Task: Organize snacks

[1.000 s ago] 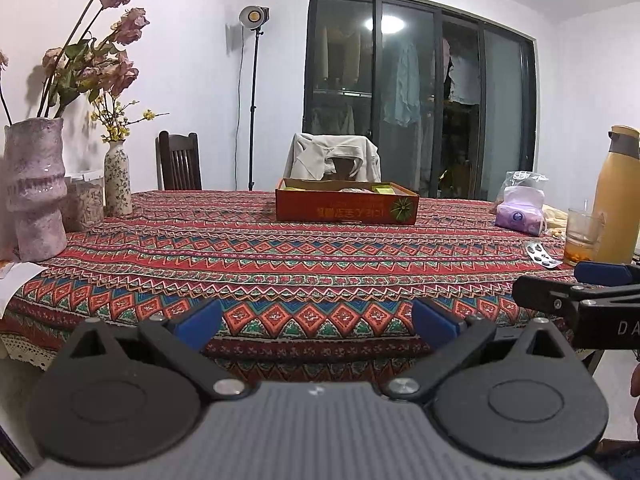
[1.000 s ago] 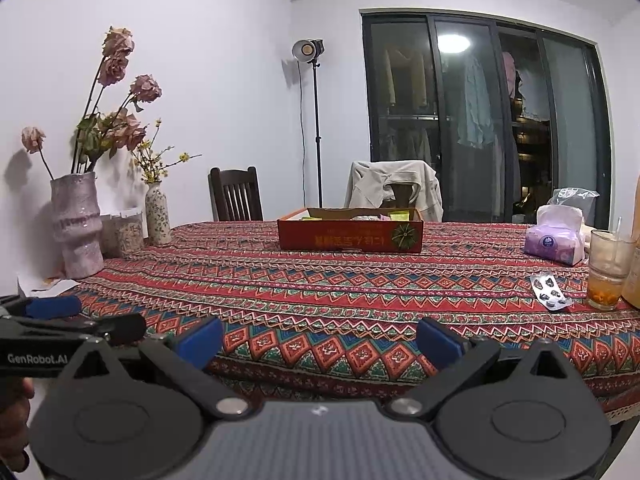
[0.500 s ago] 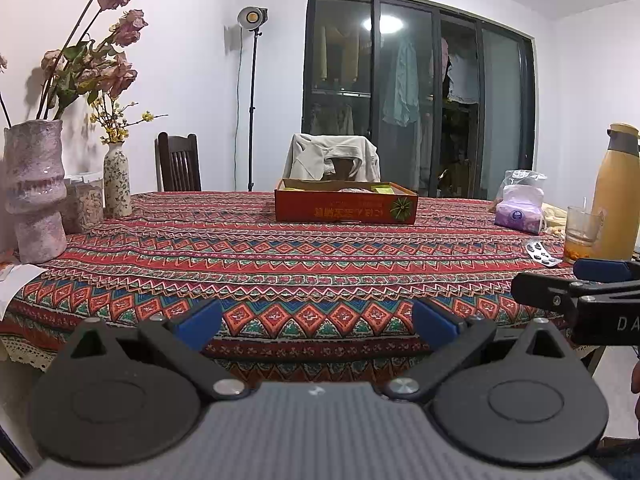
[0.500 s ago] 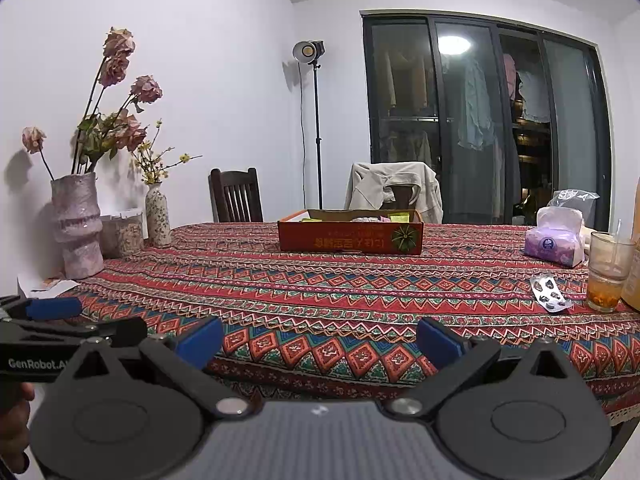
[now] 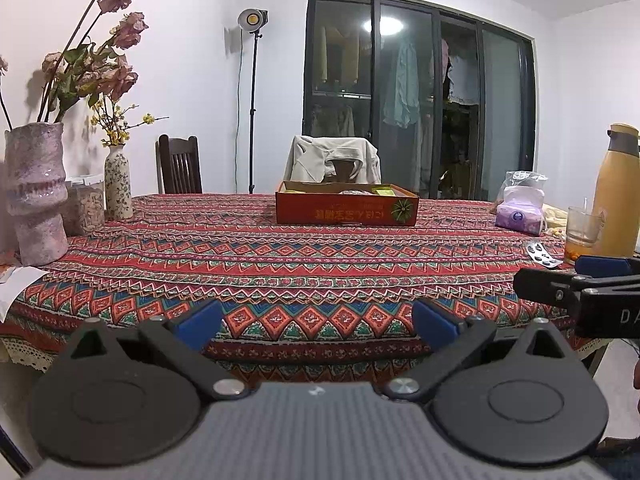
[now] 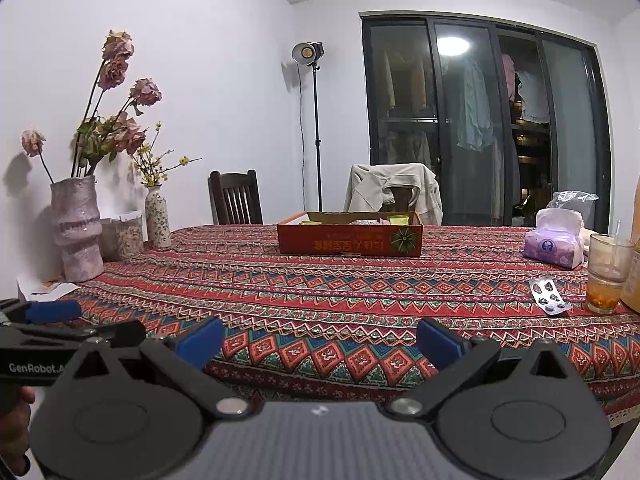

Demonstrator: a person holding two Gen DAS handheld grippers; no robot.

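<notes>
1. The red cardboard box point(image 5: 346, 209) sits toward the far middle of the worktop point(image 5: 280, 264), well apart from both claws. It holds the snacks point(image 6: 360, 221), of which only the tops show over its rim: yellow-green packets and something pale.
2. The left claw point(image 5: 318, 322) is spread wide with nothing between its blue pads point(image 5: 199, 322). It hovers at the worktop's near edge.
3. The right claw point(image 6: 320, 340) is likewise wide apart and empty, just beside the left one, level with the near edge.
4. Handling, as a judgement: the box looks like light, thin card, likely to flex if pinched by one wall, so gripping it at a corner or sliding it would be safer. The packets look small, light and possibly slick-wrapped; a pinch across a flat face or a sealed end should hold.
5. Writing: the box front carries yellow characters printed upside down to the cameras, beside a round green-and-gold emblem; they are too small to read with confidence.
6. "GenRobot.A" shows on the left claw's body in the right wrist view; "DA" shows on the right claw's body in the left wrist view.
7. The tissue pack point(image 6: 554, 246) bears a round logo, unreadable.
</notes>
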